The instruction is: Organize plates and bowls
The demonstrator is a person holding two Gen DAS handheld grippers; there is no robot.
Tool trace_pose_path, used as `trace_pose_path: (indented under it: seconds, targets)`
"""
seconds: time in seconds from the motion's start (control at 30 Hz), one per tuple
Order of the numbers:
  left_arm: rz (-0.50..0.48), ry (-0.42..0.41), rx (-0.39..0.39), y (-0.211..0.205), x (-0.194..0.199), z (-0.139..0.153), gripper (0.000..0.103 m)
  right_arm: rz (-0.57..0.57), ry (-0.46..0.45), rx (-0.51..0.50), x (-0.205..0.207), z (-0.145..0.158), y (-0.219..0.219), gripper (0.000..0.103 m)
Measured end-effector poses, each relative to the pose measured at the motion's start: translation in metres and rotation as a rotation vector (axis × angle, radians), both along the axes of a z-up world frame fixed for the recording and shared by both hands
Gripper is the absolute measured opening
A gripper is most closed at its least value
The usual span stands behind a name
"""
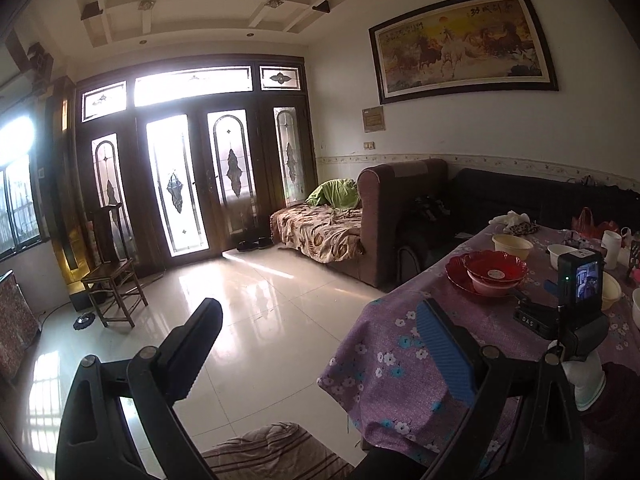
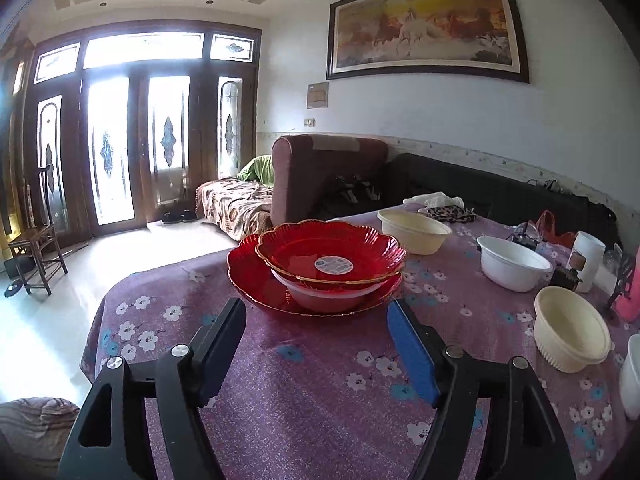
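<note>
Currently, left wrist view: left gripper [image 1: 320,334] released, empty, at the table's near-left corner; stacked red scalloped plastic plates [image 1: 486,273] lie far right. Right wrist view: right gripper [image 2: 316,326] released, empty, the stack [image 2: 320,266] directly ahead, nearer this hand.

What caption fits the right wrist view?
Open right hand-held gripper faces stacked red plates on the floral tablecloth.
</note>
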State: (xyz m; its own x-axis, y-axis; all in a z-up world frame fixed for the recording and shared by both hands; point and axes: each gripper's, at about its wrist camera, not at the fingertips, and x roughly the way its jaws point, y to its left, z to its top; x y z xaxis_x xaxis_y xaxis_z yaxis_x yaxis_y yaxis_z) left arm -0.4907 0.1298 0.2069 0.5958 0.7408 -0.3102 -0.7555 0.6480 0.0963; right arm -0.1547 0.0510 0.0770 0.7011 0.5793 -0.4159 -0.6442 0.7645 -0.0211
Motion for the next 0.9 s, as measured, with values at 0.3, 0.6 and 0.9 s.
trace_pose_path:
  seconds: [0.3, 0.6, 0.9]
  targets:
    - [0.058, -0.006, -0.109, 0.051, -0.004, -0.028, 0.097, -0.020, 0.137, 0.002, 0.024, -0.010, -0.007, 0.079]
    - [-0.009, 0.093, -0.098, 0.057, 0.045, -0.037, 0.097, -0.015, 0.203, -0.009, 0.034, -0.016, -0.004, 0.079]
    - [-0.394, 0.104, -0.139, 0.039, 0.178, -0.034, 0.097, -0.091, 0.132, 0.039, 0.024, 0.005, -0.018, 0.079]
